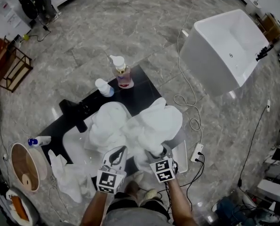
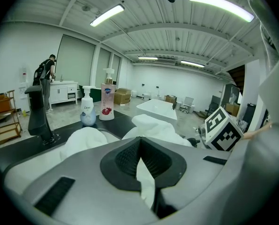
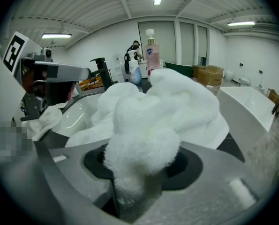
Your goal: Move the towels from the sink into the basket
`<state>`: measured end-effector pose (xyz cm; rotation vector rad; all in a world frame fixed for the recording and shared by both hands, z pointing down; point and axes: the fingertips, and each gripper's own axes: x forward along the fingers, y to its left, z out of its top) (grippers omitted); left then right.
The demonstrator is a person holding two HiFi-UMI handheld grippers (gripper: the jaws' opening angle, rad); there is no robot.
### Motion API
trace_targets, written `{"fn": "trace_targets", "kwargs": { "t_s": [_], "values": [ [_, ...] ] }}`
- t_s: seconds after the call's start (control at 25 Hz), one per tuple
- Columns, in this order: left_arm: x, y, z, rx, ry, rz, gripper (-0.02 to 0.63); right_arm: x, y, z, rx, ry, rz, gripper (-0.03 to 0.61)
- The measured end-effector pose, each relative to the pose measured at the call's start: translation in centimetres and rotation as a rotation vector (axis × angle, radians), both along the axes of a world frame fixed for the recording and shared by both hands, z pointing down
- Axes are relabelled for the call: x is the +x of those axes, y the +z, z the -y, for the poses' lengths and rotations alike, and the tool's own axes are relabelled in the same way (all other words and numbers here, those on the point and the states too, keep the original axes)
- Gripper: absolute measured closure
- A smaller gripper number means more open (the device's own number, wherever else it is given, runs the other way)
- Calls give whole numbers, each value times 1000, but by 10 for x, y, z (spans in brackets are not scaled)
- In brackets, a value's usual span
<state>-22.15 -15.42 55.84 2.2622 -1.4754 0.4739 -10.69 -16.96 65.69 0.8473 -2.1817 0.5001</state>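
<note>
While towel-laden, right hand-held gripper downward.

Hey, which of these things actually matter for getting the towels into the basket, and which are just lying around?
Part of the job:
towels
sink
basket
left gripper and right gripper, each shut on towel

Just lying about:
pink soap bottle
white pump bottle
faucet
bathtub
power strip

"Dove" on white pump bottle
</note>
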Motion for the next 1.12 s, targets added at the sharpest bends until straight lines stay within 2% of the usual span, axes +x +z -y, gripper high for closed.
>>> {"fn": "trace_targets", "kwargs": {
  "t_s": [0.12,0.24,0.48,0.72,1.12],
  "values": [
    [-1,-5,-2,16,-9,-2,604,-1,-2,-1,1,30,52,389],
    [-1,-11,-4,30,-3,2,604,-1,-7,-1,33,43,64,413],
    [-2,-33,-8,76,0,9,604,1,-36,0,102,84,106,419],
    [-3,-70,-9,142,26,30,604,9,-92,7,200,132,147,420],
    [31,-137,-11,276,121,33,604,52,-196,6,372,257,199,420]
  ]
}}
